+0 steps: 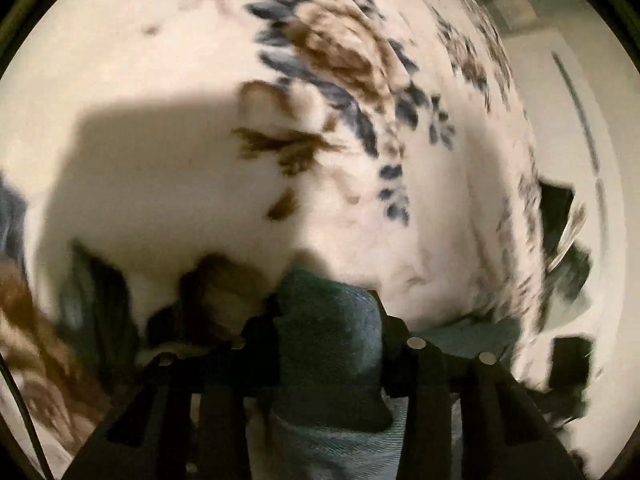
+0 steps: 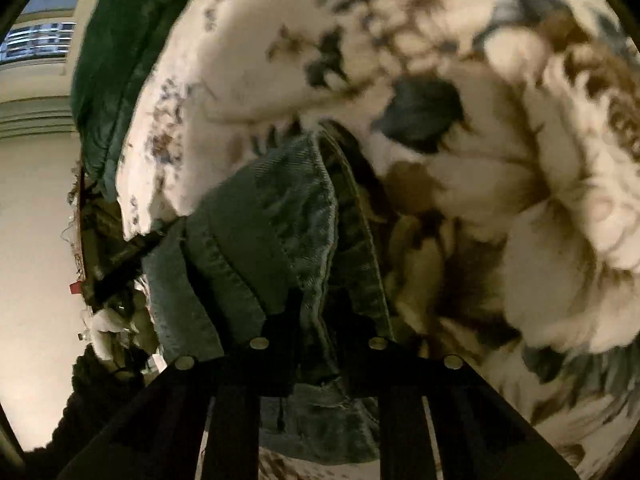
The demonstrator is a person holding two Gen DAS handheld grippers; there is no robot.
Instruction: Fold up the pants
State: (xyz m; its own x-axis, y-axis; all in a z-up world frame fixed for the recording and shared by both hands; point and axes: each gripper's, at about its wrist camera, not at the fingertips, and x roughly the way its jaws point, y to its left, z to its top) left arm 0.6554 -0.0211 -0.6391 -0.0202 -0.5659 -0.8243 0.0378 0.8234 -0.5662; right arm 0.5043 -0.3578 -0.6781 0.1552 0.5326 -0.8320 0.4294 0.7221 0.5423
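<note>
- Denim pants (image 2: pixel 280 220) bunched above floral blanket (image 1: pixel 160 60), pinched shut in both left gripper (image 1: pixel 328 320) and right gripper (image 2: pixel 316 312).
- Risk: thick folds may slip free, dropping crooked onto blanket.

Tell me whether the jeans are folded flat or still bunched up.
Bunched. The jeans hang in gathered folds, pinched by the right gripper and left gripper, above the floral blanket.

Floral bedspread (image 1: pixel 340 60); pale wall (image 2: pixel 36 208)
</note>
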